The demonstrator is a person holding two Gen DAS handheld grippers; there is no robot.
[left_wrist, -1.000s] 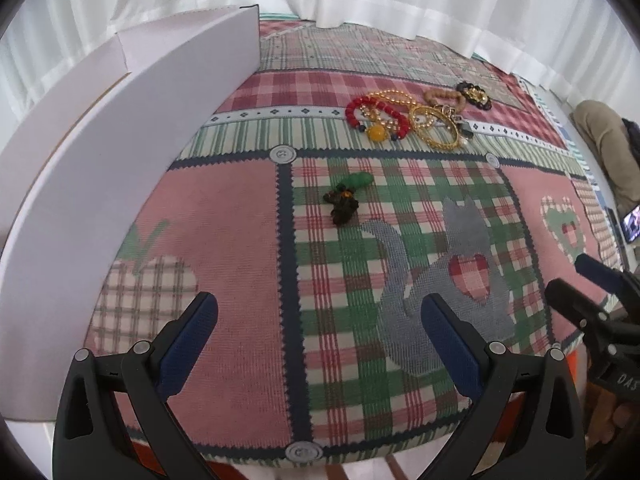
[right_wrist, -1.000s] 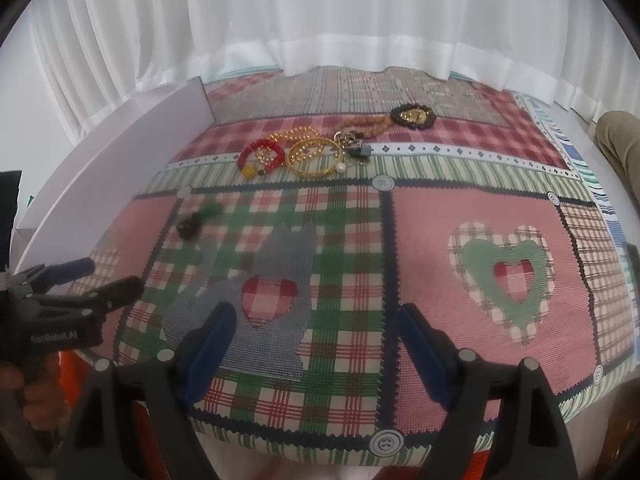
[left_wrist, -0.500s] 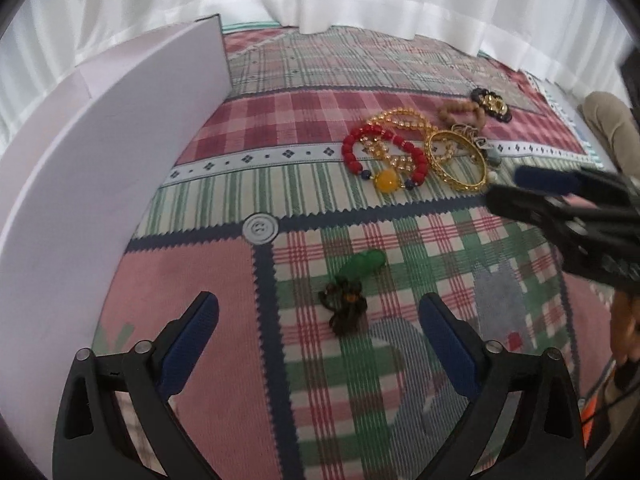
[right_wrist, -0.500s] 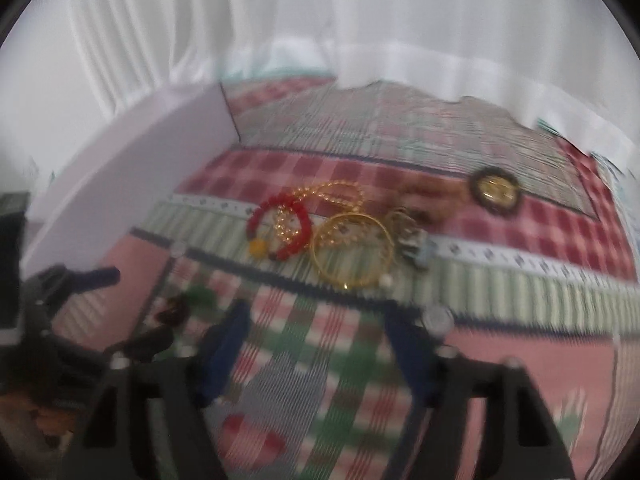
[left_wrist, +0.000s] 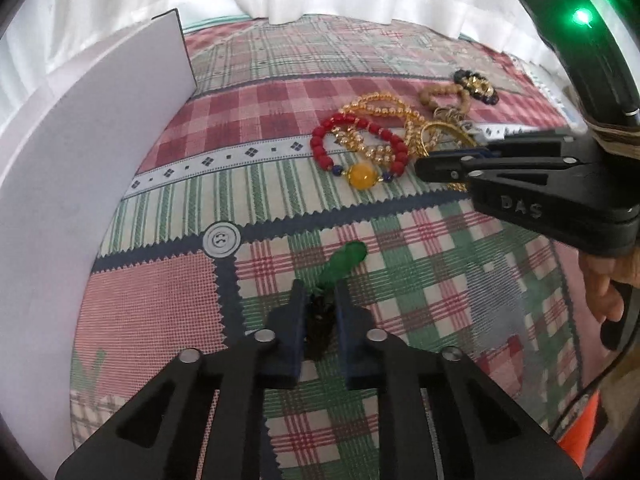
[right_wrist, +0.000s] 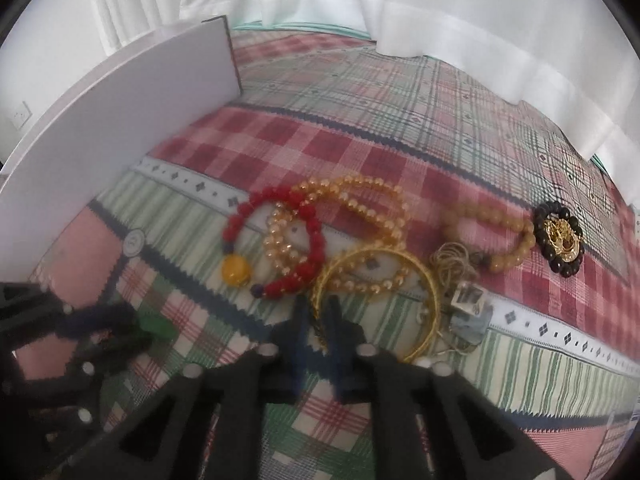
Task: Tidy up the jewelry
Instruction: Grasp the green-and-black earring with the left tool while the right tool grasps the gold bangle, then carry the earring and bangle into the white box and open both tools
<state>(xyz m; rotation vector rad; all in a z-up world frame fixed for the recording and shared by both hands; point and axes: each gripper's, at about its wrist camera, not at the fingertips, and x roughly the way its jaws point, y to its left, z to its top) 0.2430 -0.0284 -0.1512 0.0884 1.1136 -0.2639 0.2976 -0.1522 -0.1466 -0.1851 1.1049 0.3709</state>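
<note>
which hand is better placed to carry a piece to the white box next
Left. Its tool is shut on the green pendant, nearest the white box; the right tool grips the gold bangle farther away.

A woven, matt patchwork cloth covers the worktop; the gold bangle gleams like polished metal, the red bead bracelet and yellow bead look glossy, the white board is smooth, matt card, and the fingers carry matt blue pads

The cloth is red, green and pink checks — beads are red, the bangle gold.
</note>
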